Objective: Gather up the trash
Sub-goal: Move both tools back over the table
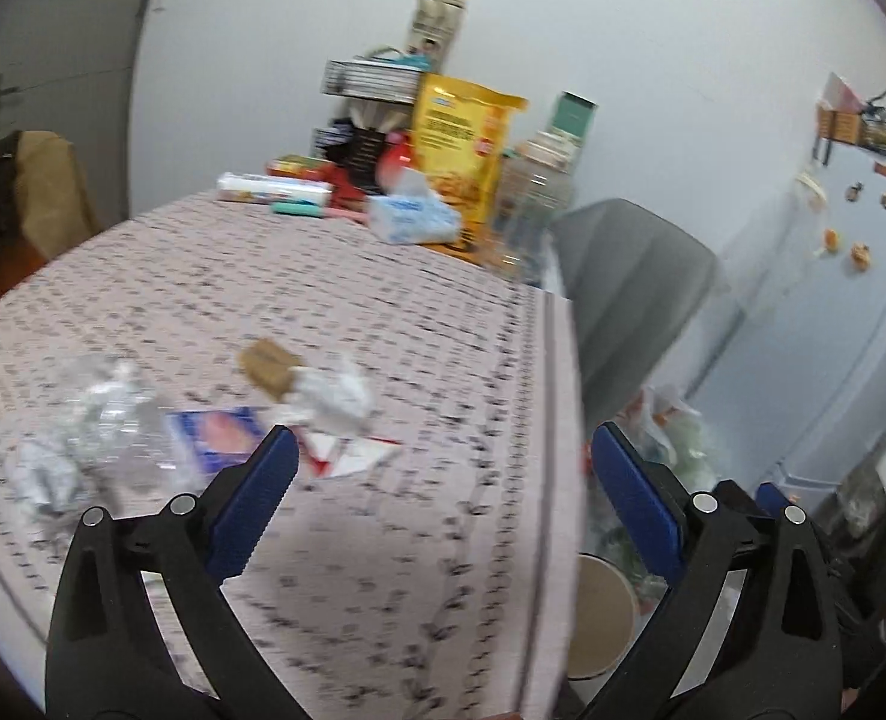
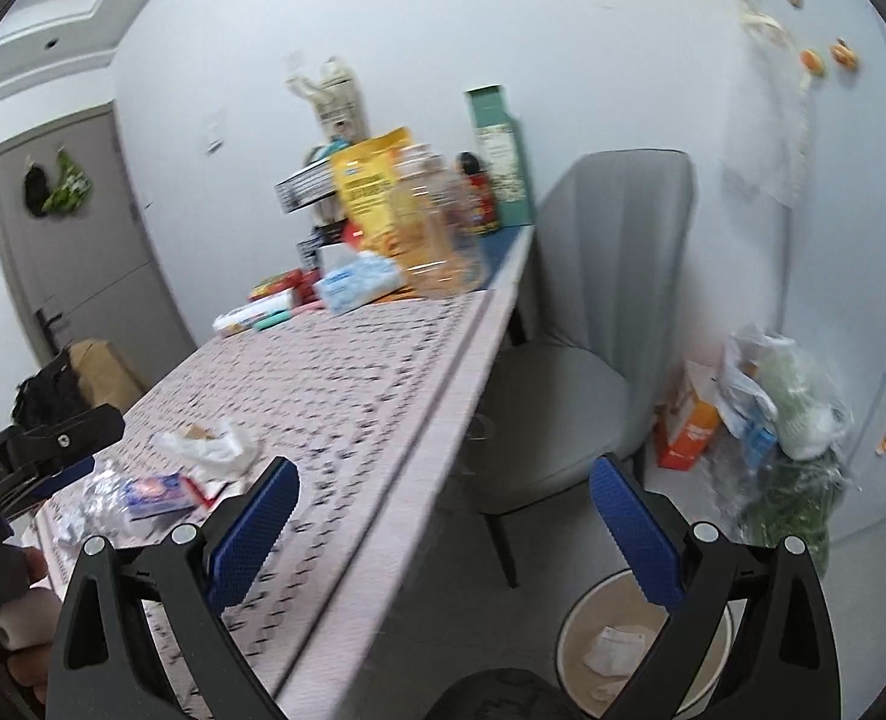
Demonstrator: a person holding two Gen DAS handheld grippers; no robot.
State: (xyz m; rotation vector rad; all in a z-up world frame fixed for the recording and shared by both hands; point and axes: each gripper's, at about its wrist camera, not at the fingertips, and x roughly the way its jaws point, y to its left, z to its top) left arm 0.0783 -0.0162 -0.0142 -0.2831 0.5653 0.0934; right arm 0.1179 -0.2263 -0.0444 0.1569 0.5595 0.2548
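Trash lies on the patterned tablecloth (image 1: 383,312): a crumpled white wrapper with a brown piece (image 1: 323,390), a blue and pink packet (image 1: 218,435), a red and white paper scrap (image 1: 353,456) and crumpled clear plastic (image 1: 89,420). My left gripper (image 1: 443,474) is open and empty, just short of the packet and scrap. My right gripper (image 2: 443,504) is open and empty, over the table's right edge. The same trash shows in the right wrist view: the wrapper (image 2: 215,447), the packet (image 2: 158,495). A round bin (image 2: 599,654) with paper in it stands on the floor below the right gripper; its rim shows in the left view (image 1: 605,618).
A grey chair (image 2: 575,312) stands at the table's right side. Groceries crowd the far end: a yellow bag (image 1: 461,150), a tissue pack (image 1: 413,219), a clear jar (image 2: 437,228). Bags (image 2: 785,414) lie on the floor by the fridge (image 1: 833,300). The left gripper's body (image 2: 41,450) shows at left.
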